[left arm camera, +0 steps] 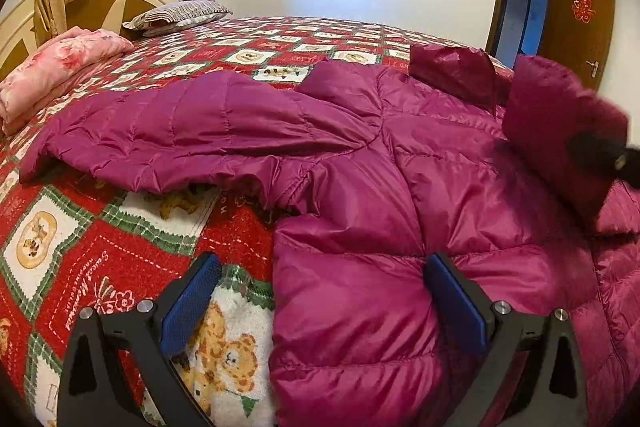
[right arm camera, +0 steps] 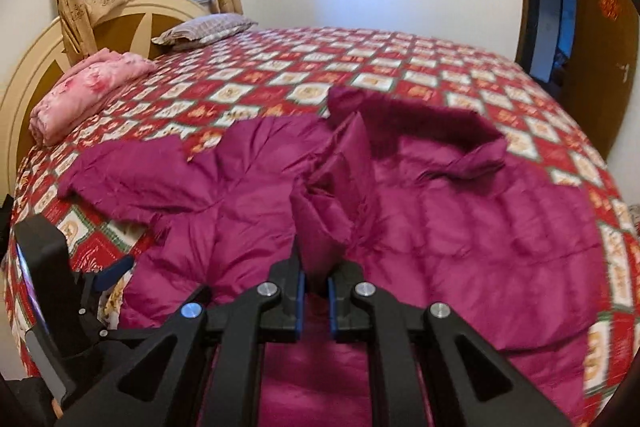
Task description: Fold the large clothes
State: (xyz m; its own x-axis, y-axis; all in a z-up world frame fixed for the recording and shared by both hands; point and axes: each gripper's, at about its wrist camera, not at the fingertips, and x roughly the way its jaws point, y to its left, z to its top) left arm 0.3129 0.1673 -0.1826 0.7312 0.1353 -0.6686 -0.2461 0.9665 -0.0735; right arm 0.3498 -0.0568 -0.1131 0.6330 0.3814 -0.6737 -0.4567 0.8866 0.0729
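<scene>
Our right gripper [right arm camera: 316, 291] is clenched on a bunched piece of the magenta down jacket [right arm camera: 460, 227], most likely its sleeve end, which stands up between the blue pads [right arm camera: 301, 301]. We hold it high and pinched so that the fabric can travel over the body of the jacket without dragging the rest. In the left wrist view the same raised piece [left arm camera: 560, 131] hangs blurred at the right edge, above the jacket.

Our left gripper [left arm camera: 324, 291] is released, with its jaws wide apart. One finger is over the jacket's near side edge and the other is over the bedspread [left arm camera: 100, 235]. We judge that it waits there to press down or to take this edge when the fold arrives.

The jacket lies spread on the bed, in the near part. Its other sleeve [left arm camera: 160, 131] stretches flat toward the headboard [right arm camera: 132, 27]. A folded pink blanket [right arm camera: 84, 91] and a pillow [right arm camera: 204, 29] lie near the headboard, well apart from the jacket, so they do not disturb the folding.
</scene>
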